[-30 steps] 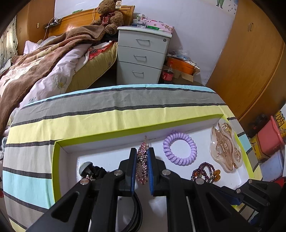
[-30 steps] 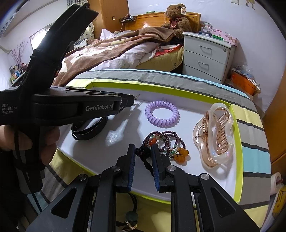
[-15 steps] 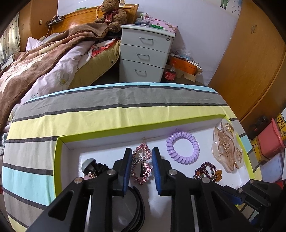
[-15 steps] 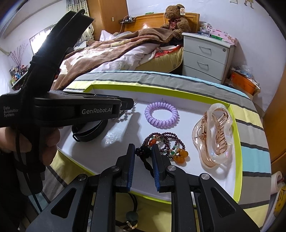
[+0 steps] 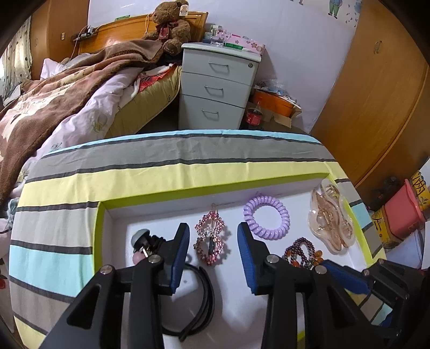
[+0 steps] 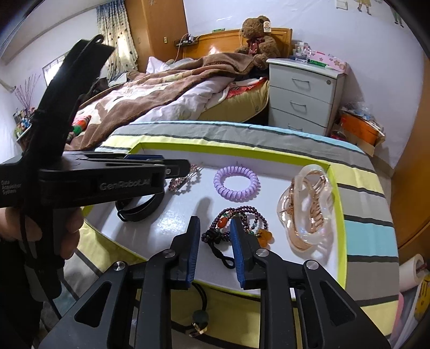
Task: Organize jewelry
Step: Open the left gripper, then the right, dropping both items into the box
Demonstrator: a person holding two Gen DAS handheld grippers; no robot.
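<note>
Jewelry on white tray [image 5: 118, 225]: pink rhinestone clip [image 5: 211, 240] lies flat at centre, between our left gripper [image 5: 212, 251] pads, jaws opening, untouched. Purple coil tie [image 5: 267, 220] at 2 o'clock, clear claw clip [image 5: 331, 221] beyond. Right gripper [image 6: 215, 243] opening around beaded bracelet [image 6: 236, 220]; tassel overhangs edge. We judge sorting mostly done.

Walls: pale lilac-white wall [image 5: 295, 53] ahead of the gripper.
Bed: wooden headboard [image 5: 121, 32], rumpled brown blanket [image 5: 67, 94], ahead and left.
Teddy bear [image 5: 172, 24]: sits against the headboard.
Nightstand [image 5: 215, 88]: grey-white, three drawers, straight ahead.
Wardrobe [image 5: 376, 107]: orange-brown wood, right.
Window: curtain [image 6: 115, 43], far left, daylight.
</note>
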